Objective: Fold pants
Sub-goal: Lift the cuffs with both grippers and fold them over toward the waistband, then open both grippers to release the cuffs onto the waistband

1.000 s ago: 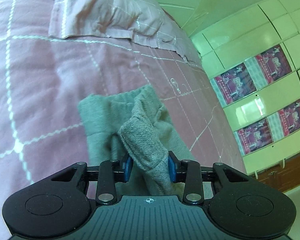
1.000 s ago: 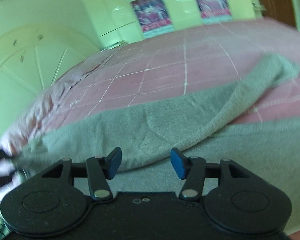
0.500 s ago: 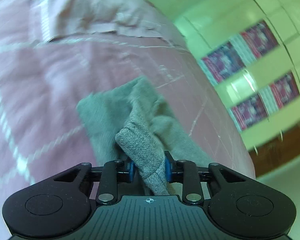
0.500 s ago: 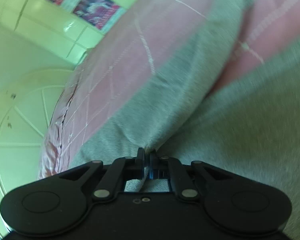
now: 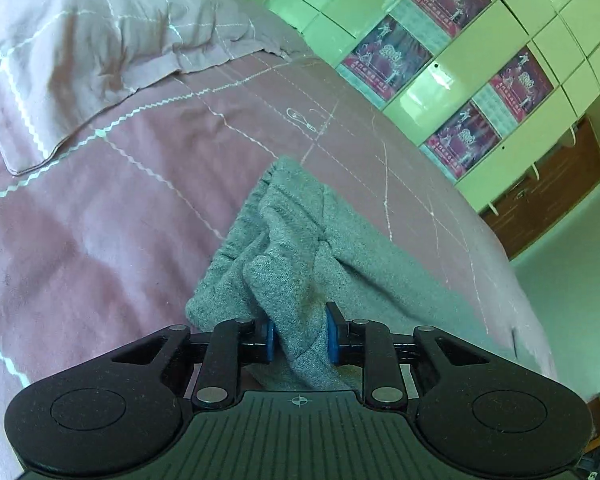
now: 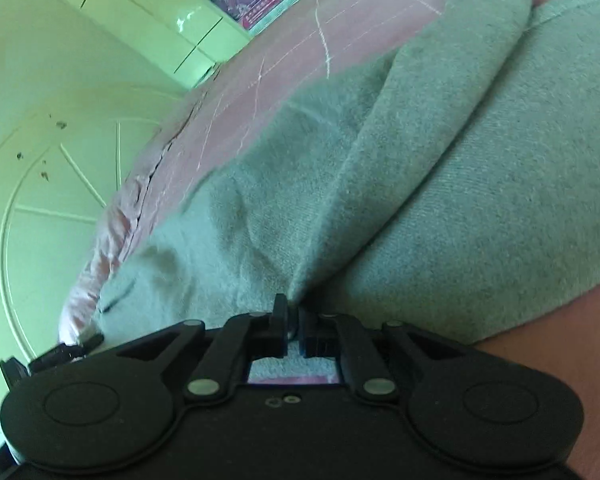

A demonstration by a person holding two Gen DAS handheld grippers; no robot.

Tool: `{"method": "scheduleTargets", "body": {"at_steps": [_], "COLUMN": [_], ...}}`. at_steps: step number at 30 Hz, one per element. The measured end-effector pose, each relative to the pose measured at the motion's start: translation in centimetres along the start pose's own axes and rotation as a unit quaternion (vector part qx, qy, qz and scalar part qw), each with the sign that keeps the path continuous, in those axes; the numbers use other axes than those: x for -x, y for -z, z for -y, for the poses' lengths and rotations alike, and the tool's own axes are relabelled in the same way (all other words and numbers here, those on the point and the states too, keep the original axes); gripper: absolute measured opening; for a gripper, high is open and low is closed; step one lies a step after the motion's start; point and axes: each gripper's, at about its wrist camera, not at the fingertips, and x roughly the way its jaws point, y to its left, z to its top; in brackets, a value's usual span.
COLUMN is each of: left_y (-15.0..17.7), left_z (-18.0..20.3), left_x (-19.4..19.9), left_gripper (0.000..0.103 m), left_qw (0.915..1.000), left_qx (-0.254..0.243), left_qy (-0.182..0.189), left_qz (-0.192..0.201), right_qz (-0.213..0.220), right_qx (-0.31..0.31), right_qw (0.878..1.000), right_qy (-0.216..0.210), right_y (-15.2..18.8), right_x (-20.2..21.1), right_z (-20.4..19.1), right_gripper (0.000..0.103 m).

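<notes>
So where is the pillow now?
In the left wrist view, the pink pillow lies at the upper left on the pink bedspread, beyond the grey pants that the left tool grips.

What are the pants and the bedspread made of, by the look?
Pants: grey knit, probably fleece or sweatshirt jersey; fuzzy matte nap, fine ribbing, soft bunching where the left gripper clamps them. Bedspread: thin woven cloth, likely cotton; flat matte pink with stitched white zigzag lines.
</notes>
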Motion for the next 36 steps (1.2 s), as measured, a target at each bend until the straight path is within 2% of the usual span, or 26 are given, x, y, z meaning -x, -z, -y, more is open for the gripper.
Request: {"method": "scheduleTargets", "body": {"at_steps": [3, 5, 7, 9, 11, 12, 13, 15, 18, 21, 23, 26, 29, 31, 35, 36], "left_y": [-0.3, -0.4, -0.5, -0.2, 0.3, 0.7, 1.2, 1.4, 1.4, 0.4, 0.0, 0.4, 0.5, 0.7, 0.4, 0.3], "left_z": [0.3, 0.6, 2.3, 3.6, 3.3, 2.7, 2.1, 1.8, 2.0, 2.5, 3.0, 1.4, 0.6, 0.9, 1.1, 1.7], "left_x": [-0.1, 0.1, 1.8, 3.1, 2.2, 1.2, 0.8, 1.1, 1.4, 2.6, 2.9, 0.2, 0.6, 0.6, 0.7, 1.0], "left_gripper": [0.026, 0.026, 0.026, 0.026, 0.026, 0.026, 0.026, 0.026, 0.026, 0.026, 0.026, 0.026, 0.027, 0.027, 0.028, 0.028], "left_qw": [1.0, 0.9998, 0.9978, 0.9942, 0.9934, 0.9933, 0.9944, 0.9951, 0.9947, 0.9938, 0.9914, 0.9955, 0.9977, 0.997, 0.9978, 0.9969], "left_qx": [0.002, -0.015, -0.059, -0.092, -0.106, -0.106, -0.098, -0.092, -0.096, -0.099, -0.113, -0.088, -0.064, -0.073, -0.062, -0.073], "left_qy": [-0.003, -0.008, 0.001, -0.001, -0.031, -0.045, -0.039, -0.032, -0.033, -0.008, -0.011, -0.035, -0.019, -0.022, -0.022, -0.02], "left_qz": [-0.004, -0.005, 0.029, 0.054, 0.032, 0.01, 0.011, 0.018, 0.018, 0.049, 0.065, 0.008, 0.013, 0.015, 0.014, 0.021], "right_qz": [-0.006, -0.002, 0.036, 0.06, 0.043, 0.011, 0.006, 0.017, 0.017, 0.034, 0.046, 0.01, 0.018, 0.018, 0.015, 0.021], "right_qx": [0.004, 0.0, 0.033, 0.062, 0.052, 0.05, 0.038, 0.015, 0.042, 0.058, 0.08, 0.068, 0.047, 0.053, 0.041, 0.046], "right_qw": [1.0, 1.0, 0.999, 0.996, 0.998, 0.998, 0.999, 0.999, 0.998, 0.998, 0.996, 0.997, 0.999, 0.998, 0.999, 0.999], "right_qy": [0.006, 0.007, -0.01, -0.003, 0.011, 0.037, 0.038, 0.023, 0.032, 0.015, 0.004, 0.029, 0.016, 0.019, 0.011, 0.009], "right_y": [-0.5, -0.8, -0.7, -0.5, 0.2, 0.7, 1.3, 1.2, 1.2, 0.9, 0.9, 1.4, 1.5, 1.5, 1.4, 1.6], "right_x": [-0.3, 0.0, 2.2, 3.4, 2.4, 0.9, 0.2, 0.4, 0.4, 1.3, 1.9, 0.0, 0.3, 0.3, 1.0, 1.3], "right_z": [-0.4, -0.8, -2.6, -3.6, -2.6, -1.9, -1.1, -0.6, -1.4, -2.3, -3.1, -1.9, -1.4, -1.7, -0.8, -0.9], "right_gripper": [0.0, 0.0, 0.0, 0.0, 0.0, 0.0, 0.0, 0.0, 0.0, 0.0, 0.0, 0.0, 0.0, 0.0, 0.0, 0.0]}}
